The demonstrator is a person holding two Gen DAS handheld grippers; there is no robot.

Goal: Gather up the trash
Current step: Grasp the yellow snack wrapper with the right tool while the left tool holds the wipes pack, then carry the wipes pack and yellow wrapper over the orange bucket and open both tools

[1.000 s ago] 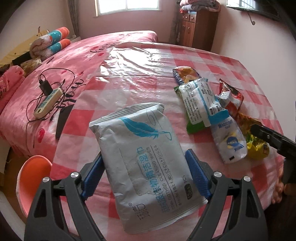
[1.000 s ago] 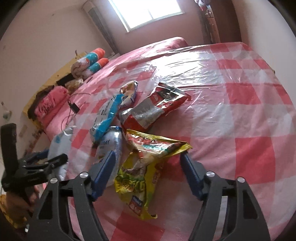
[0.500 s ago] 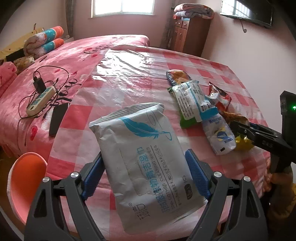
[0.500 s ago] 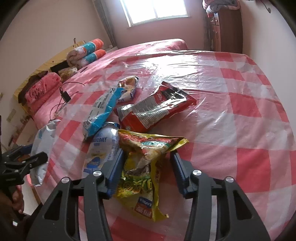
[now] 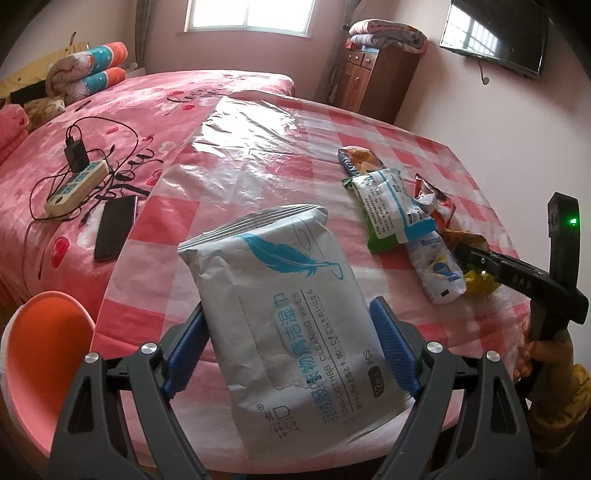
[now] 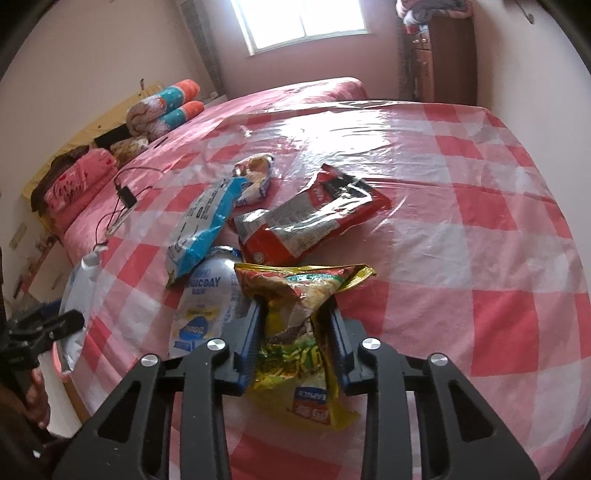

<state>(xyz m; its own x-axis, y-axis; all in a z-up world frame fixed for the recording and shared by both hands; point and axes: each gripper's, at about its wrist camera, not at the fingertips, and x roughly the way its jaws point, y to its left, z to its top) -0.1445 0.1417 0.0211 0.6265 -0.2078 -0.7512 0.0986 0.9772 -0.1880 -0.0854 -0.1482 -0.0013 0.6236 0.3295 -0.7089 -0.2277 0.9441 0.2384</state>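
Observation:
My left gripper [image 5: 286, 332] is shut on a white wet-wipes pack [image 5: 288, 314] with a blue feather print, held over the near edge of the checked table [image 5: 258, 155]. In the right wrist view the jaws of my right gripper [image 6: 293, 310] are closing, and the pads press both sides of a crumpled yellow snack bag [image 6: 306, 284] that lies on the table. Beside it lie a white pouch [image 6: 207, 299], a blue-and-white bag [image 6: 203, 225], a red snack bag [image 6: 314, 218] and a small wrapper [image 6: 255, 173]. The left wrist view shows the right gripper [image 5: 476, 258] at the yellow bag [image 5: 480, 284].
A pink bed left of the table carries a power strip [image 5: 77, 184] with cables and a dark phone [image 5: 114, 227]. An orange stool [image 5: 44, 354] stands at the table's near left corner. A wooden cabinet [image 5: 373, 81] and a wall screen [image 5: 495, 33] are at the back.
The right jaws have drawn in from wide apart onto the yellow bag and crumpled it. The left gripper, still holding the wipes pack, has drifted back and turned, so more of the room shows.

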